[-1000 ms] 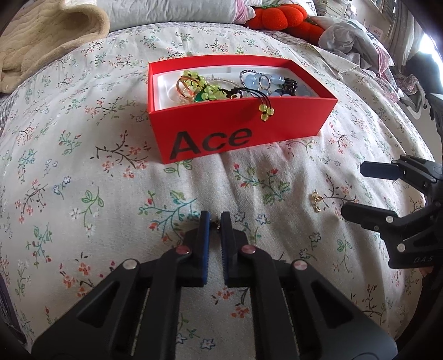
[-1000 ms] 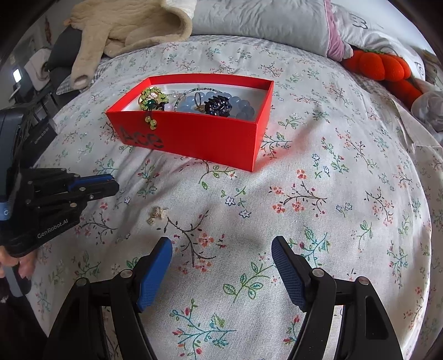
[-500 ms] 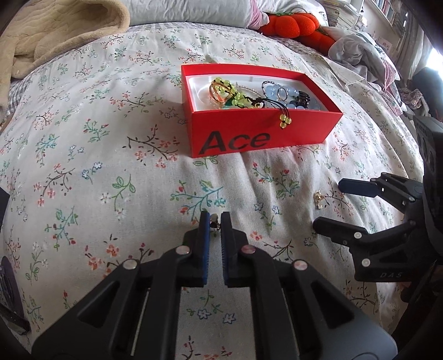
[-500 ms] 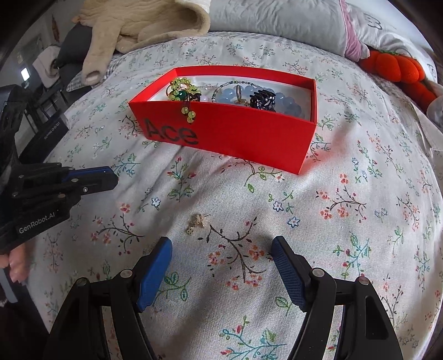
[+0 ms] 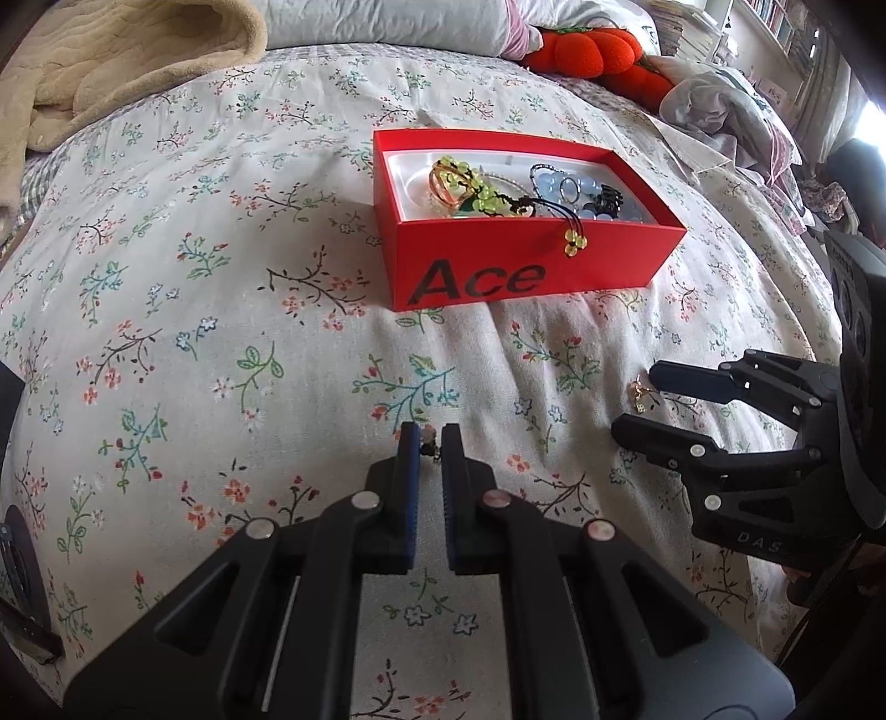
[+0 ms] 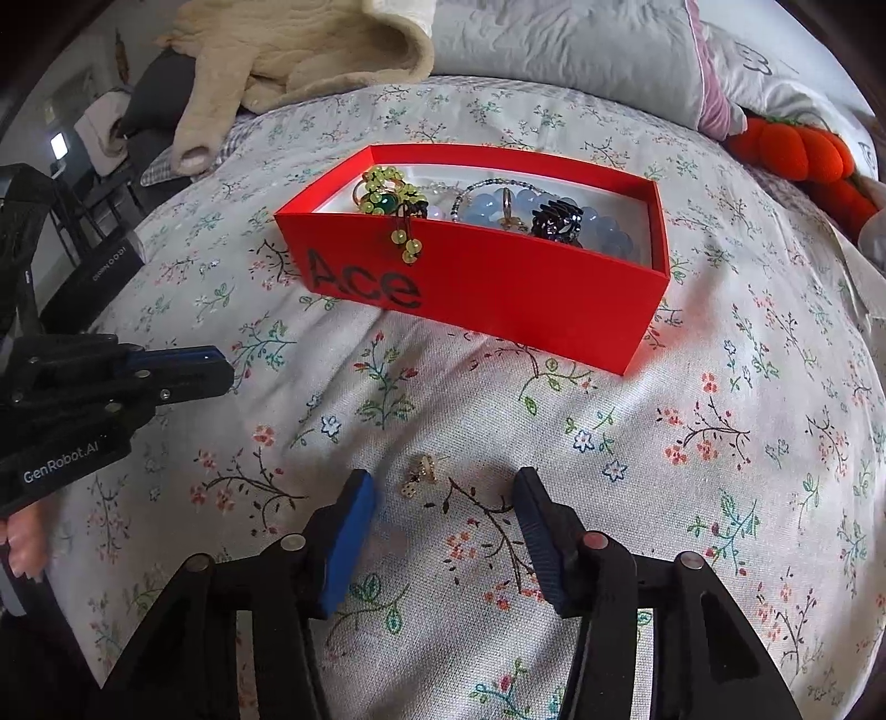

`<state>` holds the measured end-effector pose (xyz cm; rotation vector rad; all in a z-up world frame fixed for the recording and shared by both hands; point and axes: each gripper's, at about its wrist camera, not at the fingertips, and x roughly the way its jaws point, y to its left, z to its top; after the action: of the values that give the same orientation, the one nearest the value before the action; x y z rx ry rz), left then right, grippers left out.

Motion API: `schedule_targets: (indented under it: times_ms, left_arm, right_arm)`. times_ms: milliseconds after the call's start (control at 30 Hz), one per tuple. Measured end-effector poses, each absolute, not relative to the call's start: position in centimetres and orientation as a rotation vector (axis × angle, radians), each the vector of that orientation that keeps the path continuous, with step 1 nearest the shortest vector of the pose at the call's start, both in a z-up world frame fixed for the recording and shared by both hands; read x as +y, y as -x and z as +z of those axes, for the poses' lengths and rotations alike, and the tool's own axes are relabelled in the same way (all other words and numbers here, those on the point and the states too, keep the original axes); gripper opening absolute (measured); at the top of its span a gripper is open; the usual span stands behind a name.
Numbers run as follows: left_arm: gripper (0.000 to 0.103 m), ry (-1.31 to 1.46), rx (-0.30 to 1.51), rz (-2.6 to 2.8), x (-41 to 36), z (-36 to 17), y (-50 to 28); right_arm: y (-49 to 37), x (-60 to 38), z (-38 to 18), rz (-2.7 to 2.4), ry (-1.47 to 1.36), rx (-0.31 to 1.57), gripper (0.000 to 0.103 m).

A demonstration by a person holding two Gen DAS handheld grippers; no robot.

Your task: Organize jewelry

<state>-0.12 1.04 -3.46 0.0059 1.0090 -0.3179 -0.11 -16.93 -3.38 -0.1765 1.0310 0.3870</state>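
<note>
A red "Ace" box (image 5: pixel 531 277) (image 6: pixel 498 293) sits on the floral bedspread and holds beads, bangles and a dark hair clip. A green bead string (image 6: pixel 407 243) hangs over its front wall. My left gripper (image 5: pixel 427 437) is shut on a small earring (image 5: pixel 427 436) pinched at its tips, held in front of the box. My right gripper (image 6: pixel 443 487) is open, its fingertips on either side of a small gold earring (image 6: pixel 421 475) lying on the bedspread; that earring also shows in the left wrist view (image 5: pixel 638 392).
A beige blanket (image 5: pixel 111 66) lies at the back left. Grey pillows (image 6: pixel 554 50) and an orange pumpkin plush (image 6: pixel 797 149) lie at the back. Crumpled clothes (image 5: pixel 720 111) lie at the right. The bed's edge drops off to the left of the right wrist view.
Both grippers have moved closer to the box. My right gripper has come forward so the gold earring now lies between its open fingers. My left gripper stays shut on its earring.
</note>
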Motion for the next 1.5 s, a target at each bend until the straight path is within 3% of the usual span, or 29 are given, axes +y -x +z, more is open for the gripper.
schedule_targets:
  times_ms: [200,700,1500]
  left_arm:
    - [0.009,-0.008,1.013,-0.318,0.8,-3.5,0.2]
    - [0.009,-0.011,1.012,-0.317,0.7,-3.6,0.2]
    - [0.009,0.071,0.895,-0.313,1.1,0.8,-1.8]
  right_arm:
    - [0.3,-16.6,-3.3,0.423,0.186,1.019,0.030]
    - [-0.1,-16.6,-3.1,0.447,0.187,1.017,0.009]
    - [-1.3,-19.2,0.9,0.375,0.097,0.933,0.007]
